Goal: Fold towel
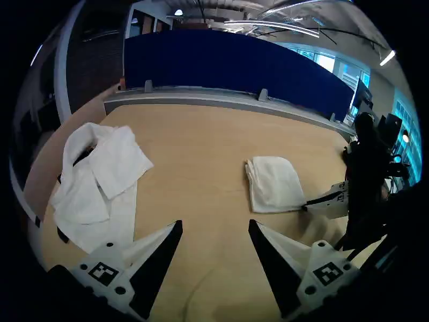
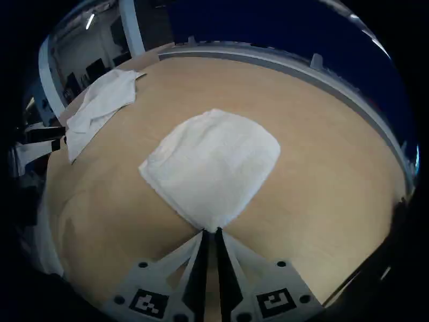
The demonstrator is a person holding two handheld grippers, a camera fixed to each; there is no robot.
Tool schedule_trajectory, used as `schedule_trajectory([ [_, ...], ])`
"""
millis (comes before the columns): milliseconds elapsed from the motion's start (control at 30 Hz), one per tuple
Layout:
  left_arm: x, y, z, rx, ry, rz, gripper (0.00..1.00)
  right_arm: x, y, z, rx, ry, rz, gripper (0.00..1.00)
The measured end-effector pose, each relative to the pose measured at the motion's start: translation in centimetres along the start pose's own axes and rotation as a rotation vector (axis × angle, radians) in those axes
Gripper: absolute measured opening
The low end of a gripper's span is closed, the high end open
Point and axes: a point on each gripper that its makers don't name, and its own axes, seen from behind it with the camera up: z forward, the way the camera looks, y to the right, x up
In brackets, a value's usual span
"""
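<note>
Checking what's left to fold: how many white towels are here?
2: one folded white cloth towel by the right hand-held gripper, one rumpled white towel heap farther off on the wooden table, possibly hiding more.

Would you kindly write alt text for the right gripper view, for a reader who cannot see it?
The right gripper, fingers almost closed, appears to pinch the near corner of a folded white towel flat on a wooden table. A rumpled white cloth lies at the far left.
</note>
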Motion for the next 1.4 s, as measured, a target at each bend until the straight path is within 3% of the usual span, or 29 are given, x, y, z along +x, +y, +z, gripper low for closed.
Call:
schedule_trajectory([
  [300,0.0,0.0,-0.3,-0.002,0.002,-0.006,0.92,1.6,0.1,-0.7,0.005,0.052,0.006,0.03],
  [567,0.5,0.0,-0.6,-0.003,0.012,-0.001,0.91,4.7,0.2,-2.7,0.002,0.118,-0.011,0.03],
  [1067,1.9,0.5,-1.6,-0.013,0.049,0.001,0.91,14.5,0.9,-11.5,-0.019,0.331,-0.055,0.02],
  [1400,3.0,1.1,-2.0,-0.026,0.073,0.006,0.91,16.0,2.6,-16.0,-0.062,0.389,-0.045,0.02],
])
